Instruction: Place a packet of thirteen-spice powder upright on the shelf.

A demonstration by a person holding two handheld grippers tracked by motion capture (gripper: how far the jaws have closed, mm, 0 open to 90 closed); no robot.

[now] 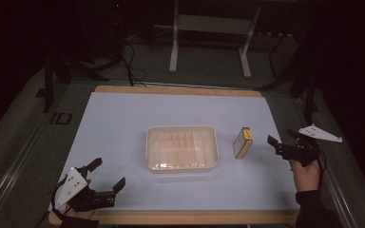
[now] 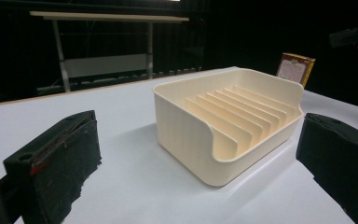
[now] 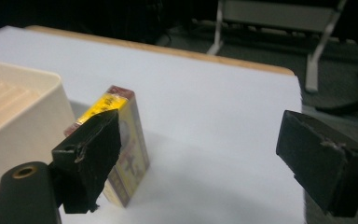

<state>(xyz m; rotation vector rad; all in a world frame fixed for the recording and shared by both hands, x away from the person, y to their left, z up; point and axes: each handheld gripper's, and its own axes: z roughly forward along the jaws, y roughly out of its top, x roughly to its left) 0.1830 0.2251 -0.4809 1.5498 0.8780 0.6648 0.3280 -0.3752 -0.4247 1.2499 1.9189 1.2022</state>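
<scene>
Nearest the lens, your right gripper point(image 3: 196, 163) shows two blunt black jaws with scuffed, rubbery faces, standing wide apart with nothing between them. Just past the left-hand jaw in the right gripper view stands the small box point(image 3: 123, 154): a slim upright carton with a yellow top, dark red trim and a printed face, its edges crisp and its surface slightly glossy. From the high view the box point(image 1: 243, 142) stands on its narrow base on the white table cover point(image 1: 123, 118), just to the right of the cream tray point(image 1: 181, 148) and apart from it, with your right gripper point(image 1: 278, 145) near its right side, not touching.

The tray is smooth moulded plastic with rounded corners, thin upright ribs across its floor and one wall cut lower, as the left gripper view shows point(image 2: 228, 121).

Your left gripper point(image 1: 105, 175) hangs over the near left corner of the cover, jaws apart and empty, well away from the tray.

You have bare white surface behind the box, in front of it and between it and the cover's right edge; the wooden table edge point(image 1: 180, 90) shows at the far side.
</scene>
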